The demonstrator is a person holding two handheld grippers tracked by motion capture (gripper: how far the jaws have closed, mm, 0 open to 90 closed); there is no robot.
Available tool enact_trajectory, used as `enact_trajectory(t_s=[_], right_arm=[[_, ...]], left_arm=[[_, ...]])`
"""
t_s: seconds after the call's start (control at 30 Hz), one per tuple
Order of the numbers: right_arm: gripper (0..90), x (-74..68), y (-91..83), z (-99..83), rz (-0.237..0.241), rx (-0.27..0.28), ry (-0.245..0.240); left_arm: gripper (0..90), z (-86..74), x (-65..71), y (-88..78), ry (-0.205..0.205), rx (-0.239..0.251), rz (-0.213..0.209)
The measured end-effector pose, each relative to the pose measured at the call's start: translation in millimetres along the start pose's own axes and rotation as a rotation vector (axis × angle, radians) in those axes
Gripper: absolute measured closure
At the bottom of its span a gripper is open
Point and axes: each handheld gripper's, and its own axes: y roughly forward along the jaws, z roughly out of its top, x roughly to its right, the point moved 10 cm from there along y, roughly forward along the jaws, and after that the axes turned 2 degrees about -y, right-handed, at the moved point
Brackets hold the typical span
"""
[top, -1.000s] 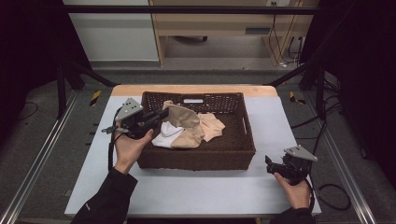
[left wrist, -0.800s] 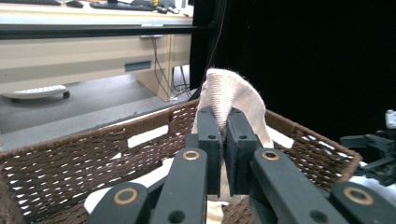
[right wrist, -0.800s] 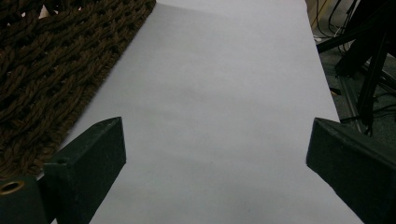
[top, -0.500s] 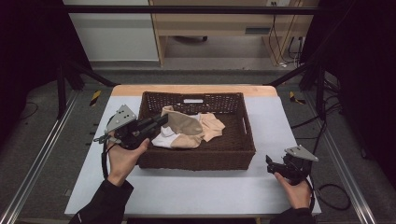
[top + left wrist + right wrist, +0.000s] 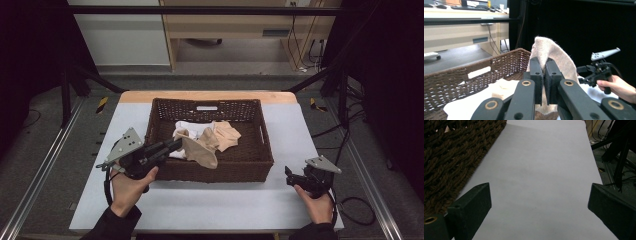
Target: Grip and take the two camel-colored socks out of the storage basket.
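Left claw point(image 5: 172, 146) is clamped on a fold of the beige knit cloth point(image 5: 201, 150), jaws nearly together with the fabric pinched between them; in the left gripper view the cloth point(image 5: 554, 56) stands up above the pads point(image 5: 535, 68) and drapes down behind them. Cloth hangs over the near-left part of the wicker basket point(image 5: 260, 150), its lower end touching the other garments inside, a white piece point(image 5: 192, 129) and a peach one point(image 5: 227, 135). Risks, as judged: the grip takes only a thin fold, so the knit may slip out under its own weight; the trailing end may snag on the woven rim or drag the white piece along. Left hand point(image 5: 129, 185) holds its gripper roughly level, pointing toward the basket from its left side. Right claw point(image 5: 291, 176) rests low over the desk point(image 5: 210, 210) by the basket's near-right corner, jaws spread wide, nothing between them; right hand point(image 5: 316, 202) lies near the desk's edge.
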Motion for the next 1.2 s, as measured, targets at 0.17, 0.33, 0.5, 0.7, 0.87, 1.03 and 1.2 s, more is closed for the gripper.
enact_trajectory(t_s=[0.17, 0.33, 0.5, 0.7, 0.87, 1.03, 1.2], right_arm=[[5.2, -0.2, 0.2, -0.4, 0.001, -0.003, -0.001], [5.2, -0.2, -0.5, -0.5, -0.001, -0.004, 0.002], [5.4, -0.8, -0.4, -0.5, 0.002, -0.003, -0.001], [5.4, -1.4, -0.2, -1.1, 0.004, -0.008, -0.003], [5.4, -1.6, -0.3, -1.3, 0.005, -0.009, -0.003], [5.4, -2.2, 0.2, -1.8, 0.006, -0.013, -0.007], [5.4, -2.9, 0.5, -2.3, 0.009, -0.016, -0.005]], left_arm=[[85.6, -6.7, 7.4, -1.6, 0.006, -0.009, -0.014], [85.6, -23.4, 18.9, -4.5, 0.025, -0.050, -0.031], [85.6, -40.8, 24.3, -8.9, 0.032, -0.095, -0.031], [85.6, -73.7, 25.6, -10.9, 0.014, -0.162, -0.035], [85.6, -106.5, 21.2, -8.0, -0.011, -0.235, -0.028], [85.6, -136.3, 15.5, -6.6, -0.038, -0.302, -0.016], [85.3, -162.9, 5.5, -0.6, -0.052, -0.384, 0.007]])
